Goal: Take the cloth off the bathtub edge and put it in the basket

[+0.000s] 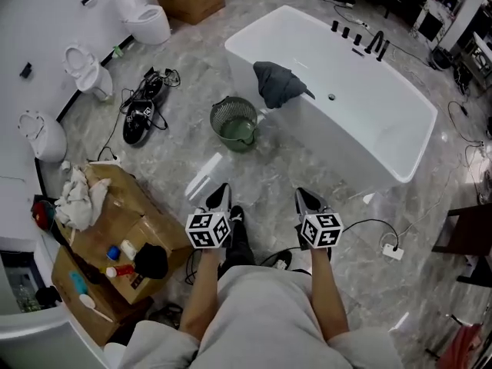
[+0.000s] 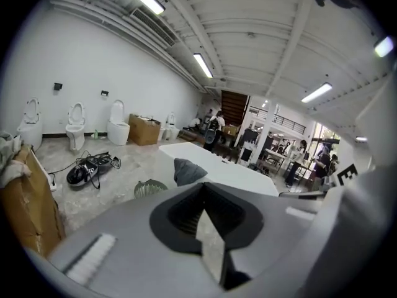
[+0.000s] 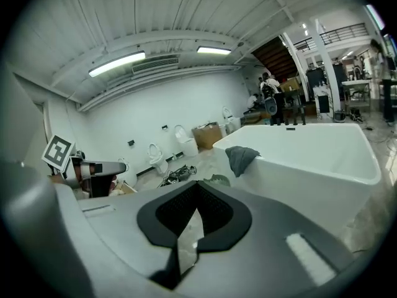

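Approach: dark grey crumpled cloth (image 1: 278, 83) drapes the white bathtub (image 1: 369, 121) edge, round green mesh basket (image 1: 234, 121) just left of it; left gripper (image 1: 219, 197) and right gripper (image 1: 307, 200) hover near, pressed together, empty. Next, likely: reach far, spread, pinch cloth.

We see the cloth (image 1: 277, 83) draped over the near left edge of the bathtub (image 1: 338, 141). The basket (image 1: 234, 121) stands on the floor (image 1: 284, 171) just beside the tub, left of the cloth and nearer to us. Toilets (image 1: 146, 18) line the wall far left. Cardboard boxes (image 1: 127, 221) sit at our left. The left tool (image 1: 221, 193) and right tool (image 1: 304, 196) are side by side before us, well apart from the tub.
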`<state>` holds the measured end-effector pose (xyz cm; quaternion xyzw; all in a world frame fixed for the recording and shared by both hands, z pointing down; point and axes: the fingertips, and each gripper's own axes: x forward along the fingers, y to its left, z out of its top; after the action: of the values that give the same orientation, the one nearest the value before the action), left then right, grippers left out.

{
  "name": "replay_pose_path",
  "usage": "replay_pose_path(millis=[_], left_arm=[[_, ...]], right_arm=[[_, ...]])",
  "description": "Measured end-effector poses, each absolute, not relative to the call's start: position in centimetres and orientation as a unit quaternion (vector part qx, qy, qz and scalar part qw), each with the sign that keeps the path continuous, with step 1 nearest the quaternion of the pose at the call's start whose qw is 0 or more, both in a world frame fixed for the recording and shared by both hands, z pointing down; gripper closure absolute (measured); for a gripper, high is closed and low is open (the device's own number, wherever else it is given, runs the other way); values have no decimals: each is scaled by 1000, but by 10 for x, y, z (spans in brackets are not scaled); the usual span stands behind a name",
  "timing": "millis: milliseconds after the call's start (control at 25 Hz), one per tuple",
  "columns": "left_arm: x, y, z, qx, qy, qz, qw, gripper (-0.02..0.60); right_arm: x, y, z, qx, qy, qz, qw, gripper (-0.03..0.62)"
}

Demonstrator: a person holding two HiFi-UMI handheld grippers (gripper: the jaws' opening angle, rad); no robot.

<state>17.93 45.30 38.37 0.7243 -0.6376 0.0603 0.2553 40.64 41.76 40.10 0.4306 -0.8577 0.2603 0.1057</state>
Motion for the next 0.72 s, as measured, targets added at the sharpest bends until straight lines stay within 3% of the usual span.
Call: replay_pose_path(millis=[280,520,720], left_arm=[[132,374,388,742,-615,79,254,525],[76,319,402,746,-605,80,267,525],[41,280,408,757,-590,81,270,525]], right_arm=[[363,362,402,455,-841,269,120,594],[313,332,409,469,-833,218,196,592],[286,297,407,495,-817,234,182,593]])
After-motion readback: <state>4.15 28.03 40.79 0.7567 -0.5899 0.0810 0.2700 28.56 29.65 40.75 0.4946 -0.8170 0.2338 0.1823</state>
